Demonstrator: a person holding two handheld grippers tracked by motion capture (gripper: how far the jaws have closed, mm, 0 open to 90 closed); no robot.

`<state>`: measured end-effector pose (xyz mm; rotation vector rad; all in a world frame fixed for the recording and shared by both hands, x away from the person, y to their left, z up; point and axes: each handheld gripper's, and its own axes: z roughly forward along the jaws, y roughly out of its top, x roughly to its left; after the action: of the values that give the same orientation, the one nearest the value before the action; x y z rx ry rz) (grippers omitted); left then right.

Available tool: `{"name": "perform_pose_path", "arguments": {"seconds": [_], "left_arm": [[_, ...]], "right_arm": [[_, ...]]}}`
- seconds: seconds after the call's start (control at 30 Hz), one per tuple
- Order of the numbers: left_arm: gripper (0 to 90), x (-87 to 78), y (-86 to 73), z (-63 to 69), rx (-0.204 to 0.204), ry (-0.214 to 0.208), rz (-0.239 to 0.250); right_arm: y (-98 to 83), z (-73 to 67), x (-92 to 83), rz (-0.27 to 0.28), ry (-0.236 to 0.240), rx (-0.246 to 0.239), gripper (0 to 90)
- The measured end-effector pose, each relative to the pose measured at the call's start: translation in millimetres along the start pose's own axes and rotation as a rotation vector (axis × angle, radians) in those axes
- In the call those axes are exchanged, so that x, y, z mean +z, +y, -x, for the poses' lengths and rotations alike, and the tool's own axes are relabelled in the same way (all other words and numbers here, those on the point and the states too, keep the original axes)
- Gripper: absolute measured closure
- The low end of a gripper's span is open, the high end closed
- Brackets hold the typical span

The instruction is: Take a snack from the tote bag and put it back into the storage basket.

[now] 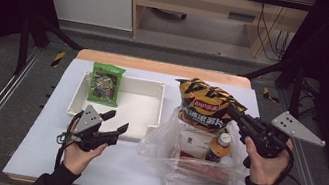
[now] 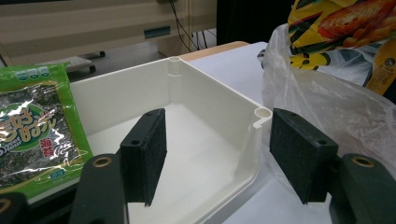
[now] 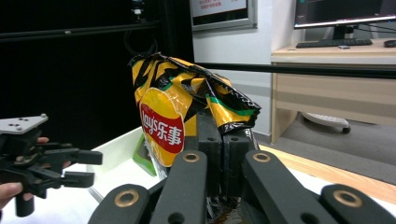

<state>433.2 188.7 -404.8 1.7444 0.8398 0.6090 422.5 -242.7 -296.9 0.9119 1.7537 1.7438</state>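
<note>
The right gripper is clamped on the edge of a yellow and black chip bag; in the right gripper view its two jaws stand pressed together on the crinkled rim of the chip bag. The bag is held upright above the open mouth of a clear plastic bag, with its lower end at the rim of that opening.

All places below are given relative to the plastic bag. It lies on the white counter, on the right half. Inside it sit a bottle with a yellow cap and a white carton, side by side beneath the chip bag.

Just to the left of the plastic bag stands a white tray, its near right corner close to the plastic. A green seaweed packet leans on the tray's far left wall.

The left gripper hovers left of the plastic bag, at the tray's near edge. Its jaws stand apart with nothing between them, and in the left gripper view they frame the tray.
</note>
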Motion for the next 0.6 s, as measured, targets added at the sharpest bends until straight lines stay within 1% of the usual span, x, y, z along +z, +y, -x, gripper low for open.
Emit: {"name": "perform_pose_path", "arguments": {"seconds": [0.17, 0.23, 0.27, 0.37, 0.5, 0.6], "left_arm": [[36.2, -1.8, 1.0, -1.5, 0.001, 0.003, 0.006], [36.2, -2.3, 1.4, -1.7, -0.007, 0.004, 0.011], [36.2, -3.2, 1.8, -2.8, -0.003, 0.006, 0.009], [36.1, -4.3, 2.3, -4.5, -0.007, 0.01, 0.013], [36.1, -7.2, 2.9, -8.1, -0.011, 0.018, 0.017], [36.1, -9.4, 3.8, -11.1, -0.017, 0.024, 0.025]], "right_arm": [[3.4, -7.3, 2.5, 0.006, 0.043, 0.011, 89.4], [5.7, -9.9, 3.8, 0.018, 0.053, 0.009, 89.4], [7.0, -11.1, 4.4, 0.022, 0.058, 0.008, 89.4], [11.0, -15.4, 8.0, 0.03, 0.06, 0.009, 89.4], [13.6, -21.0, 19.6, 0.045, 0.062, 0.011, 89.4], [13.4, -25.7, 30.1, 0.043, 0.07, 0.022, 89.4]]}}
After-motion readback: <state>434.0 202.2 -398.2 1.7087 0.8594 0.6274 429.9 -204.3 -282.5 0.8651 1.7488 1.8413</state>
